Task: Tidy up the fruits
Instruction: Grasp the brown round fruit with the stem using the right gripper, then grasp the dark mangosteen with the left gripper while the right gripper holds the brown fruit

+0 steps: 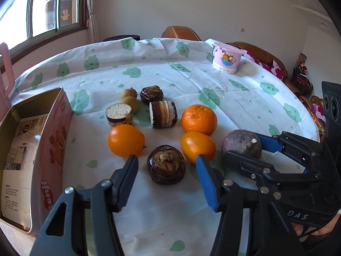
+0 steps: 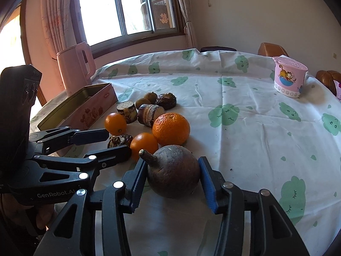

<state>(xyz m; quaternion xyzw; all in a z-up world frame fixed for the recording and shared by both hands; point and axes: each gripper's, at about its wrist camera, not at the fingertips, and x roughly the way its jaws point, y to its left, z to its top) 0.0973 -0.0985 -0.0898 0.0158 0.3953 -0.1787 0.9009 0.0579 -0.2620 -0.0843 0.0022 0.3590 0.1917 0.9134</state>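
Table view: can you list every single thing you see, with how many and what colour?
tablecloth: 1, white with green clouds, covers the table
tin box: 1, pink, open, left side
big orange: 1, orange, middle
small oranges: 2, orange, nearer than it
tan balls: 2, tan, behind
cut stubs: 2, dark and pale, middle
knobbly bulbs: 2, dark brown, one far, one near
stemmed fruit: 1, purplish brown, nearest right
cup: 1, pink, far right
jug: 1, pink, by the window
left tongs: black and blue, open around the near bulb
right tongs: black and blue, gripping the stemmed fruit
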